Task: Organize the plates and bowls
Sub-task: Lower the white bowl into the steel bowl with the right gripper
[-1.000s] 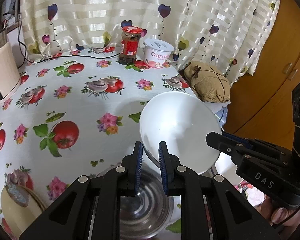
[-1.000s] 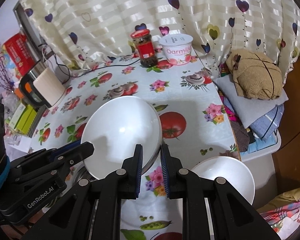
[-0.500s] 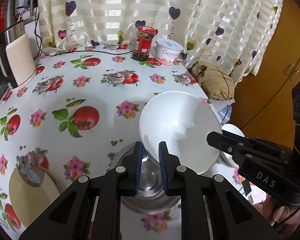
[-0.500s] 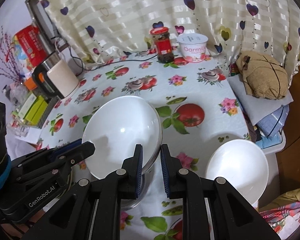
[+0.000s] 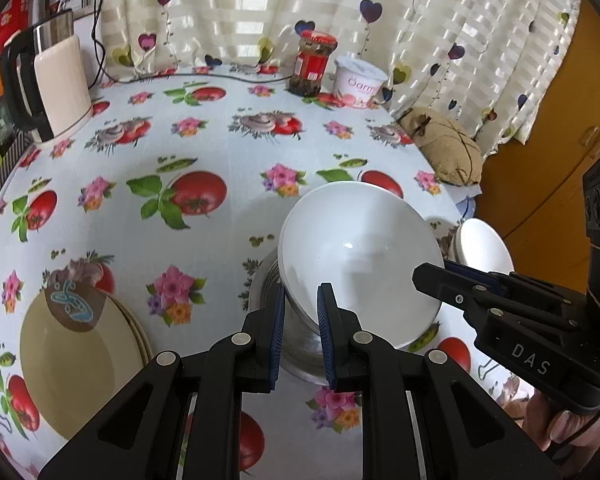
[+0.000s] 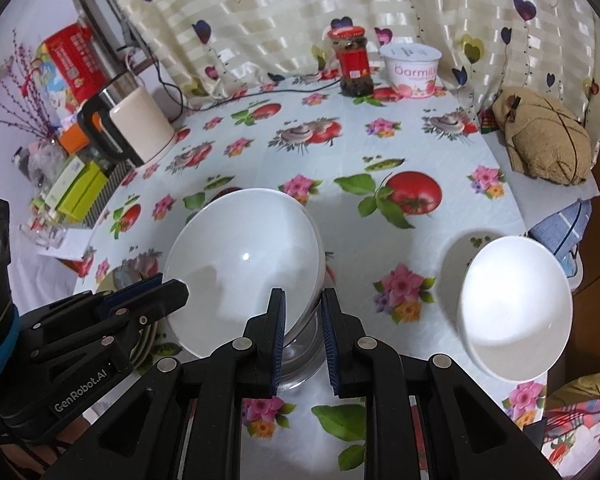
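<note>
Both grippers hold one large white bowl (image 5: 360, 256) by its rim. My left gripper (image 5: 300, 306) is shut on the near-left rim, and my right gripper (image 6: 303, 306) is shut on the near-right rim of the same bowl (image 6: 244, 268). The bowl hangs tilted over a steel bowl (image 5: 300, 346) that stands on the flowered tablecloth; whether the two touch is hidden. A second white bowl (image 6: 516, 308) sits at the right edge of the table. Stacked beige plates (image 5: 72, 360) lie at the near left.
An electric kettle (image 5: 56, 88) stands at the far left. A red-lidded jar (image 5: 314, 66) and a yogurt tub (image 5: 360, 84) are at the back by the curtain, with a cable beside them. A brown bundle (image 5: 444, 148) lies on folded cloth off the right edge.
Both grippers have drawn back across the table with the white bowl. The steel bowl now lies right under it, and the beige plates and the second bowl show more fully.
</note>
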Available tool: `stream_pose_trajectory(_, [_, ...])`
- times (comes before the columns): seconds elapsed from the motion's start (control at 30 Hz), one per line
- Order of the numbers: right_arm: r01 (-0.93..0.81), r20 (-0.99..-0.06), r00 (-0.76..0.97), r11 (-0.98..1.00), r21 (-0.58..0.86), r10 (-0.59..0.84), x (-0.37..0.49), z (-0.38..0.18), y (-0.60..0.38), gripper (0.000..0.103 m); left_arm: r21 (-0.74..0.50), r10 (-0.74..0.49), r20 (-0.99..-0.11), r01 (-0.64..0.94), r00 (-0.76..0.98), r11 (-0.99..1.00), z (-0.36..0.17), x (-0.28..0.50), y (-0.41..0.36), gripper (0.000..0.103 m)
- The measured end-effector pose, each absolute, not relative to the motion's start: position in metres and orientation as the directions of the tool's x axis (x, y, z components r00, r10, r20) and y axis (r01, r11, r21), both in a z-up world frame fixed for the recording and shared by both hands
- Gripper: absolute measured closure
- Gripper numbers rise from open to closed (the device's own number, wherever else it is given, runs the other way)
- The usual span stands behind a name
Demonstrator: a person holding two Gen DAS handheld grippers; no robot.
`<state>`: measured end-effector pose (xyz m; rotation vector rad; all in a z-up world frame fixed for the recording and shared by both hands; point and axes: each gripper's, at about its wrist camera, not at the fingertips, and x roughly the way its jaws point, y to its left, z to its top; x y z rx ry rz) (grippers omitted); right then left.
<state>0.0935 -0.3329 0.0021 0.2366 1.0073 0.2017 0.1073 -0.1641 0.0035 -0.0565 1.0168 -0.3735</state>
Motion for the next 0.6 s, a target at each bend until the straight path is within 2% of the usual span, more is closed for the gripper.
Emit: stream_pose_trajectory(0.6, [-0.06, -0.846, 0.447, 0.953, 0.297, 0.291, 0.099, -0.025, -0.326, 0.084, -0.221, -0.313, -0.855, 0.257, 0.414, 0.941, -0.019, 0.11, -0.16, 0.086])
